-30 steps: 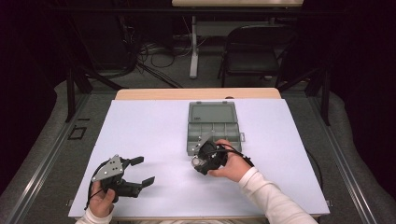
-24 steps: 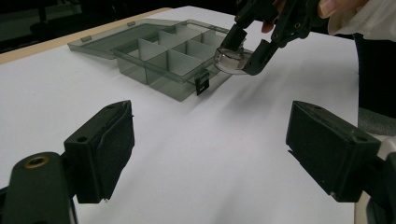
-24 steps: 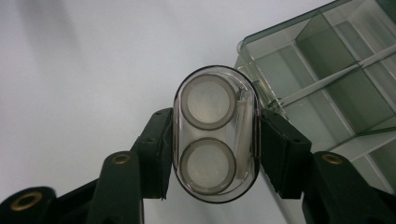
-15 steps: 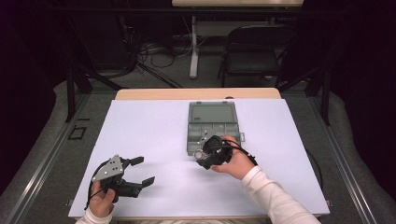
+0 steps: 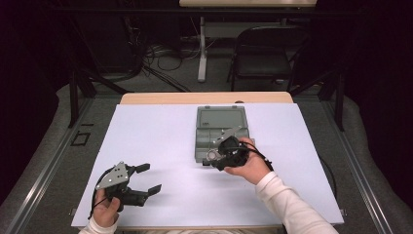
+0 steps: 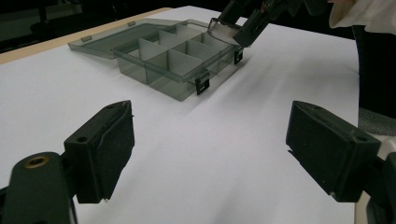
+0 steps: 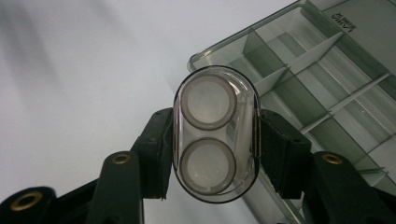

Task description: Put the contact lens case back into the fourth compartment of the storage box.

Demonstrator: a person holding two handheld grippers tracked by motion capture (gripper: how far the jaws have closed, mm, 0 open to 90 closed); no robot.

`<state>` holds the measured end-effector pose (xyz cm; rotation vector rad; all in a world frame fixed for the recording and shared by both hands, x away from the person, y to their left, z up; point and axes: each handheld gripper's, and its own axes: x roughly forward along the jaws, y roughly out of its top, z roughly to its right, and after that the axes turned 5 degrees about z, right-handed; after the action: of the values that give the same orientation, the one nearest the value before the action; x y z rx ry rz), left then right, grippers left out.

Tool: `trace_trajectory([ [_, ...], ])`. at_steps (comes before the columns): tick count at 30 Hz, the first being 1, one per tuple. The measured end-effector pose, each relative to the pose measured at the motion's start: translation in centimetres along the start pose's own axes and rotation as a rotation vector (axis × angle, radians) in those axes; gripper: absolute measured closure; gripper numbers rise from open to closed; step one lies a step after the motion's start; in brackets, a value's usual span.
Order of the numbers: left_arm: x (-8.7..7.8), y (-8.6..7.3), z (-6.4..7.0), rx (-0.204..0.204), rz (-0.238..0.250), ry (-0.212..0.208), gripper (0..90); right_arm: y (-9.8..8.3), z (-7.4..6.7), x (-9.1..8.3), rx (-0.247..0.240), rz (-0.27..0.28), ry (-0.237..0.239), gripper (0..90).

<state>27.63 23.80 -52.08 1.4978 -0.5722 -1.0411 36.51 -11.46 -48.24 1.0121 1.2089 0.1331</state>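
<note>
Holding a clear oval case [image 7: 215, 135] with two round wells, the right gripper [image 7: 212, 144] has its jaws closed on the case's long sides; the long axis runs along the jaws. Case sits over the near left corner of the open compartment box [image 5: 221, 130], which lies ahead and to the right in the right gripper view. Right hand [image 5: 251, 165] is tilted down toward the box, much nearer than the left. Left gripper [image 5: 141, 180] rests on the white table [image 5: 160, 131], jaws wide apart, empty. Likely next: a compartment, judged only.
</note>
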Motion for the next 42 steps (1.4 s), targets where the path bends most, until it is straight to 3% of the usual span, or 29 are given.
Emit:
trace_trajectory([
  [19, 0.0, 0.0, 0.0, 0.000, -0.001, 0.001, 15.9, -0.4, 2.3, -1.6, 0.080, 0.041, -0.033, 48.7],
  [42, 0.0, 0.0, 0.0, 0.000, -0.004, 0.000, 15.9, -1.1, 4.7, -2.9, 0.131, 0.049, -0.089, 48.7],
])
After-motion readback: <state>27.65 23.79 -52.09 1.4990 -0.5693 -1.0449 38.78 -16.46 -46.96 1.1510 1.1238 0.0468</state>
